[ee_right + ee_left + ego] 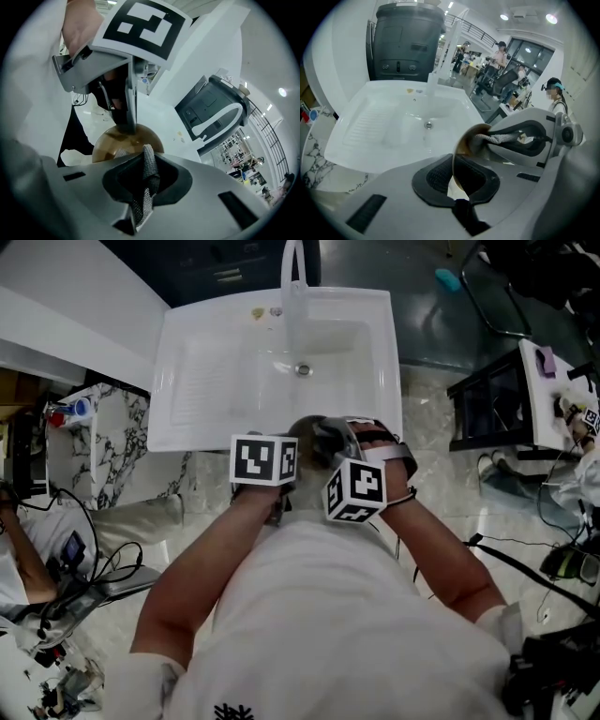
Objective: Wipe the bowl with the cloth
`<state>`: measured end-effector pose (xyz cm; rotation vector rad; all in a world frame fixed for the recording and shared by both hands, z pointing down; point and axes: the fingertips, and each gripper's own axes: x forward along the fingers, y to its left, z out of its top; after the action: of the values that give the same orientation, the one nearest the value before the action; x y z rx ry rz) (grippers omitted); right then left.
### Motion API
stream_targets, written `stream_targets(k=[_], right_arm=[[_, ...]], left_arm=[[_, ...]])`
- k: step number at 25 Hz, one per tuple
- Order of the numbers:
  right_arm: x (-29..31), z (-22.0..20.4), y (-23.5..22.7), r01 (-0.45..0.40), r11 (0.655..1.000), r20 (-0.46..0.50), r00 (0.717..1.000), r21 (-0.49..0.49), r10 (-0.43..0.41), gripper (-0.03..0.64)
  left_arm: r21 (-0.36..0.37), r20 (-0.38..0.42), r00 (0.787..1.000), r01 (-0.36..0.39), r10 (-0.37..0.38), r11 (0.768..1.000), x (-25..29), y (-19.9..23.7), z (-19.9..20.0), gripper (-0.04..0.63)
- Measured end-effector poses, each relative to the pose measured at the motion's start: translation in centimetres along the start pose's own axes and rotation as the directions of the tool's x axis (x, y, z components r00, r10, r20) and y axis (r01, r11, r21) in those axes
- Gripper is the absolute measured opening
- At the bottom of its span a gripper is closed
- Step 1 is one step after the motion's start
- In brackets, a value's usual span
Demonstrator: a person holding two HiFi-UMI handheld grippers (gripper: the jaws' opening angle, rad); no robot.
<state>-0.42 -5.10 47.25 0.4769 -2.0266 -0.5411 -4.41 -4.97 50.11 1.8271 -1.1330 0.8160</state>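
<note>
1. Over the front edge of the white moulded sink (375,334), close to the person's body, both grippers meet around a bronze-coloured round metal bowl (317,431).
2. The left gripper (455,171) has its jaws closed on the bowl's rim. The thin edge runs between the two dark pads, one pad on the outer wall and the other on the inner.
3. Held this way, the bowl stands on its side, with its opening turned towards the right gripper (146,174).
4. The right gripper's jaws are pressed together on a grey mesh cloth (148,157) — a fold pokes out ahead of the pads and a tail hangs back towards the camera.
5. In the left gripper view, the cloth's leading end lies against the bowl's inner wall, just beyond the left jaws and near the rim.
6. In the right gripper view, the left gripper comes down onto the bowl's upper rim, and the cloth sits just in front of the bowl's lower part.
7. Further back, the round drain (302,369) sits mid-basin and the white tap (293,277) rises from the sink's back edge — a marble-patterned counter (122,427) adjoins the sink's left edge.
</note>
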Motion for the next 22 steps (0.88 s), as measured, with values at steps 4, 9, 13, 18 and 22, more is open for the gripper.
stream_targets(k=[4,9,13,18,22], right_arm=[[0.4,-0.8,1.2,-0.037,0.999,-0.026,0.999,0.009,0.038,0.032],[0.4,-1.1,2.5,-0.081,0.997,-0.035,0.996,0.015,0.082,0.034],[0.5,-0.5,3.5,-0.111,0.994,-0.022,0.994,-0.002,0.111,0.034],[0.4,0.7,3.6,-0.113,0.993,0.014,0.993,-0.029,0.113,0.032],[0.4,1.4,3.1,-0.091,0.994,0.037,0.995,-0.056,0.094,0.034]], left_arm=[[-0.017,0.013,1.0,0.007,-0.006,1.0,-0.2,0.2,0.3,0.02],[-0.03,0.035,0.999,0.018,-0.017,0.999,-0.5,-0.1,0.8,0.021],[-0.037,0.053,0.998,0.025,-0.023,0.999,-0.6,-0.1,0.9,0.021],[-0.034,0.054,0.998,0.037,-0.035,0.999,-0.6,-0.6,1.0,0.021],[-0.016,0.039,0.998,0.039,-0.039,0.999,-0.2,-1.2,0.7,0.02]])
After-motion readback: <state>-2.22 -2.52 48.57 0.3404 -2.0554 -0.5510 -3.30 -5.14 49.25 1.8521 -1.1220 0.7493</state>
